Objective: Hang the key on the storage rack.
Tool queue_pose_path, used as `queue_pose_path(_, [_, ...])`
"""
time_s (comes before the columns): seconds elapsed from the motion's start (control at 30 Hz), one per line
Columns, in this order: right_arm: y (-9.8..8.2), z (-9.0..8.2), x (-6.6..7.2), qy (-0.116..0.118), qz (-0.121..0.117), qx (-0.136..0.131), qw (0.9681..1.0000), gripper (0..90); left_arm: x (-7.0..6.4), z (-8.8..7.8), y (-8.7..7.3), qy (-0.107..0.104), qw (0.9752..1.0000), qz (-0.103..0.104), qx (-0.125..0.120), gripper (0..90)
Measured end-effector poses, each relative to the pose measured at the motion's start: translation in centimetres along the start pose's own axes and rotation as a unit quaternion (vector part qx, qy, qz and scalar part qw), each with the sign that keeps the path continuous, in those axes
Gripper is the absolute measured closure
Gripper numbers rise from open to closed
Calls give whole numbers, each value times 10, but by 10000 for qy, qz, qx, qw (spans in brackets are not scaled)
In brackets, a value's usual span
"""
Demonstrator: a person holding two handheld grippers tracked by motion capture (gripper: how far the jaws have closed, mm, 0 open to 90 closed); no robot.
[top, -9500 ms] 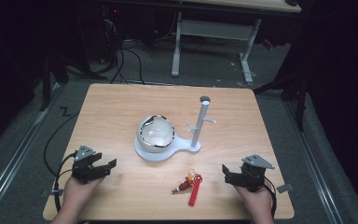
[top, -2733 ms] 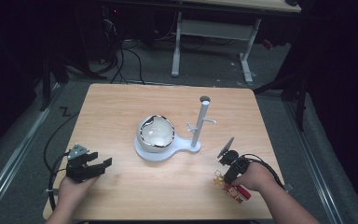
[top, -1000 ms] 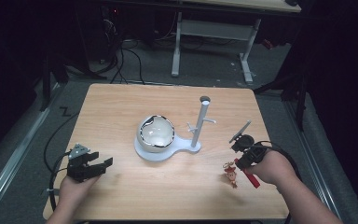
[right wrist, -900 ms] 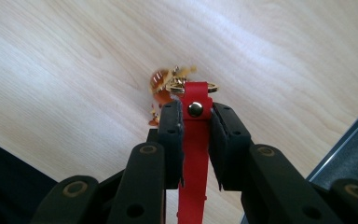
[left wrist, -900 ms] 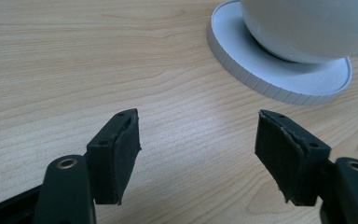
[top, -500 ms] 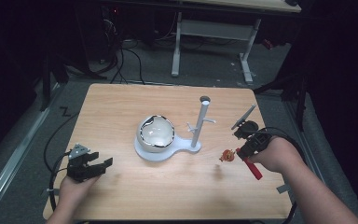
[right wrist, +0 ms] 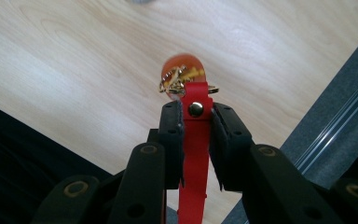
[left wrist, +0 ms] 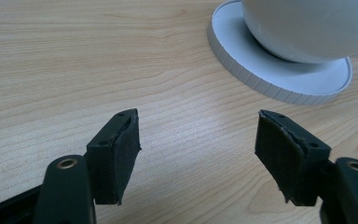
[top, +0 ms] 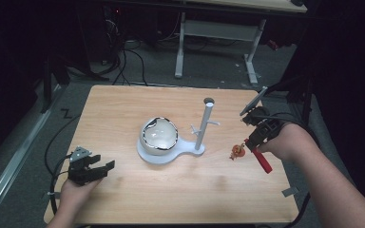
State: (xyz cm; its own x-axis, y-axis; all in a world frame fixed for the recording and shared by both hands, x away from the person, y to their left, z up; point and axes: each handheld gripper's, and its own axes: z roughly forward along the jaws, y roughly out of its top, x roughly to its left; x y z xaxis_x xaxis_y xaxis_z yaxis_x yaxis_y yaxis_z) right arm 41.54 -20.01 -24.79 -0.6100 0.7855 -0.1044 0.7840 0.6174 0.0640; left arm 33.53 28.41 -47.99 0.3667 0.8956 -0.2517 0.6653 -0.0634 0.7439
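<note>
A keychain with a red strap (top: 262, 160) and an orange charm (top: 238, 152) hangs in the air over the table's right side, and my right gripper (top: 255, 140) is shut on the strap. In the right gripper view both pads pinch the red strap (right wrist: 195, 140) just below its brass snap, and the orange charm (right wrist: 182, 77) with gold ring dangles beyond the jaws. To the left of it stands a white stand (top: 167, 154) with an upright post (top: 204, 122) bearing small pegs and a glossy ball (top: 159, 135). My left gripper (top: 95, 169) rests open at the near left, nothing between its jaws (left wrist: 196, 154).
The wooden table (top: 123, 109) drops off close behind my right hand, with grey floor beyond. The stand's round base (left wrist: 279, 77) lies just ahead of my left gripper. A desk frame (top: 218, 33) and cables sit on the floor behind the table.
My right gripper has lifted the keychain off the table and carried it up and away toward the post. The left gripper has stayed still.
</note>
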Motion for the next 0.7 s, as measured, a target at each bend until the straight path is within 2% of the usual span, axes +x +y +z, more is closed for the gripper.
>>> queue_pose_path(0.07, [3, -8, 1, -32, 48, -63, 10000, 749, 0, 0, 0, -2, 10000, 0, -1, 311])
queue_pose_path(0.1, [5, -12, 0, -55, -25, -110, 9999, 749, 0, 0, 0, 1, 10000, 0, -3, 311])
queue_pose_path(0.3, [14, -30, 2, -154, -43, -294, 9994, 749, 0, -1, 0, -2, 10000, -14, -5, 311])
queue_pose_path(0.7, [36, -44, 5, -207, -29, -483, 9986, 749, 1, -1, 0, -2, 10000, -31, -16, 311])
